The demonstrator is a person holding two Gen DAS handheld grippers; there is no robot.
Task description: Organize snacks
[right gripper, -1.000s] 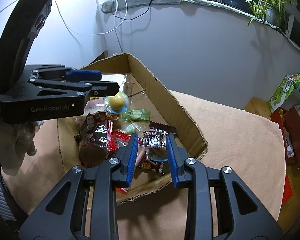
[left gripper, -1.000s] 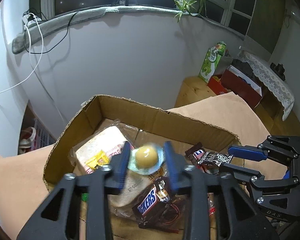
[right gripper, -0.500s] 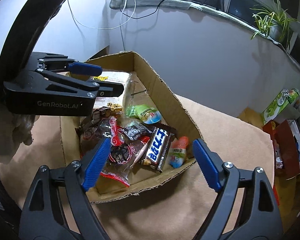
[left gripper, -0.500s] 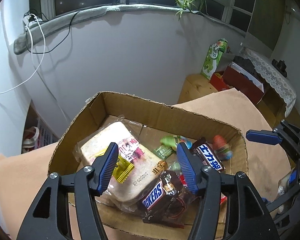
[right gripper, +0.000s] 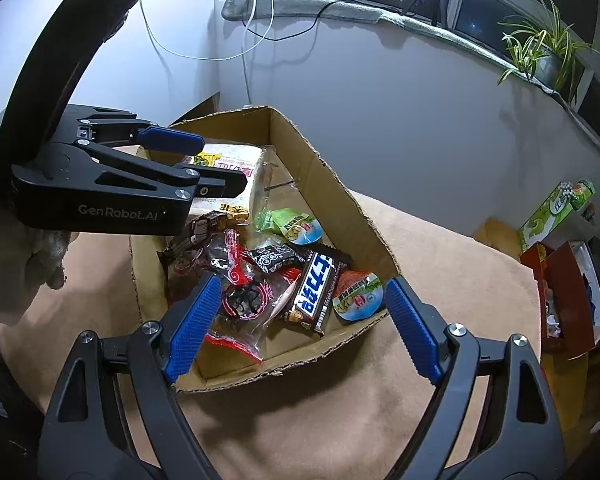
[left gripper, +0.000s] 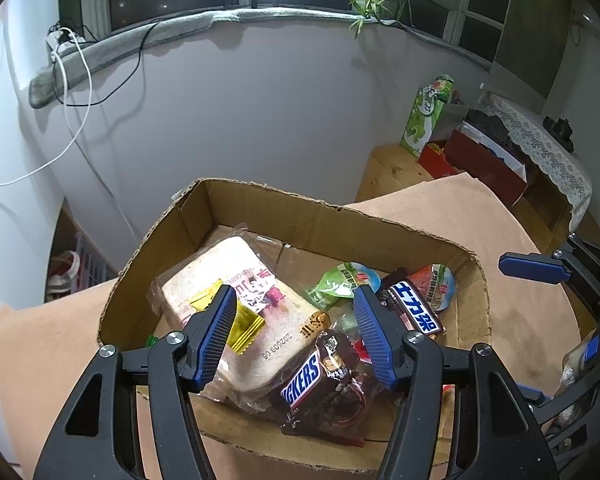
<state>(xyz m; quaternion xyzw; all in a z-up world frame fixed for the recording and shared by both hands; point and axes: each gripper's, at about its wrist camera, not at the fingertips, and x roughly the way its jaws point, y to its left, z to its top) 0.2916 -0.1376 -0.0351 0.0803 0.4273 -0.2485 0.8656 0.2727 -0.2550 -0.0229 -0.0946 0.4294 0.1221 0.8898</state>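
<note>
An open cardboard box (left gripper: 320, 216) (right gripper: 328, 184) stands on a tan cloth and holds the snacks. Inside lie a bagged bread loaf (left gripper: 228, 272) (right gripper: 236, 160), a Snickers bar (left gripper: 304, 376), a blue-label chocolate bar (left gripper: 416, 312) (right gripper: 316, 284), a green jelly cup (left gripper: 340, 280) (right gripper: 296, 226), a red jelly cup (left gripper: 436, 284) (right gripper: 356, 296) and a yellow packet (left gripper: 244, 328). My left gripper (left gripper: 292, 296) hovers open over the bread and Snickers, holding nothing. My right gripper (right gripper: 302, 282) stands wide open over the box's near corner, also with nothing in it.
The tan cloth (right gripper: 420, 264) covers the table around the box. A green carton (left gripper: 424, 120) and a red box (left gripper: 484, 160) sit on a wooden stand at the far right. A person's hand (right gripper: 28, 264) holds the left gripper. The wall rises just behind the box.
Both grippers have opened. The left let go of a jelly cup and the right let go of the blue-label chocolate bar; both now lie in the box.
</note>
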